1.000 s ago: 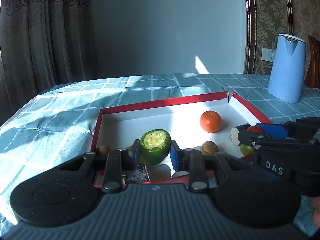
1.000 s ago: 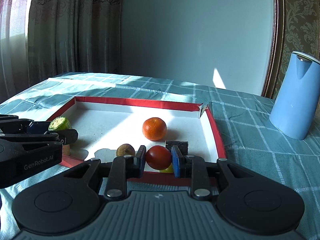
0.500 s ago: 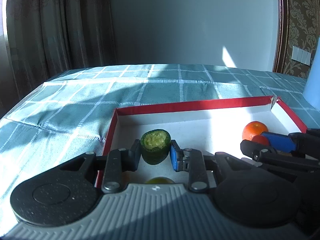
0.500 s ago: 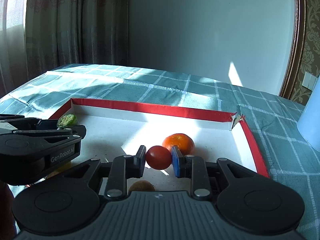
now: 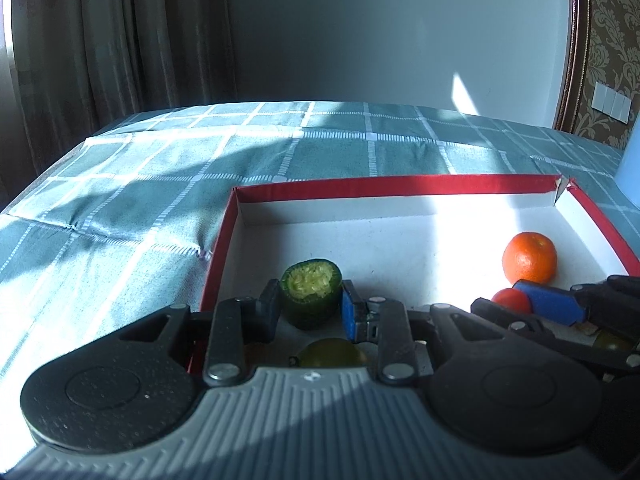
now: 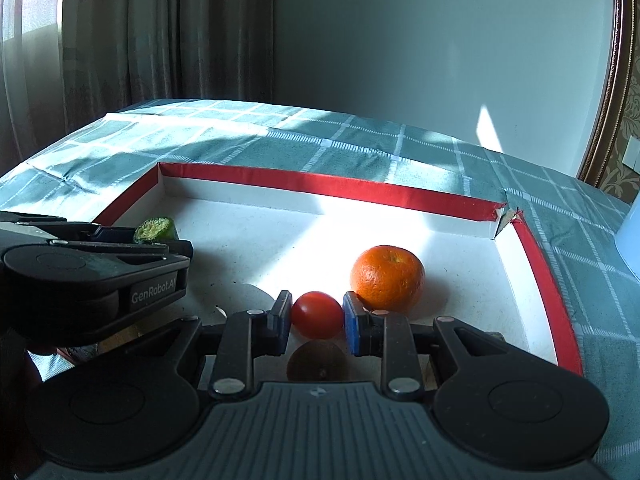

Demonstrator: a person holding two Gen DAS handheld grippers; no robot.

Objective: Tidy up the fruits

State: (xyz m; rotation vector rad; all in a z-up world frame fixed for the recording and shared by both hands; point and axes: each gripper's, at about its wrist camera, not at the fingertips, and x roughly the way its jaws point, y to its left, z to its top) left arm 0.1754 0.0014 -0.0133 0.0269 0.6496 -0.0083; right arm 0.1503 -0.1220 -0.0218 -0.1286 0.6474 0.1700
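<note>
Two grippers reach into the red-rimmed tray, whose white floor lies bare toward twelve o'clock. The left gripper, marked "GenRobot.AI", clamps a cut green fruit; the right gripper clamps a red tomato beside the orange at one o'clock. Both have advanced deeper than a second ago.
</note>
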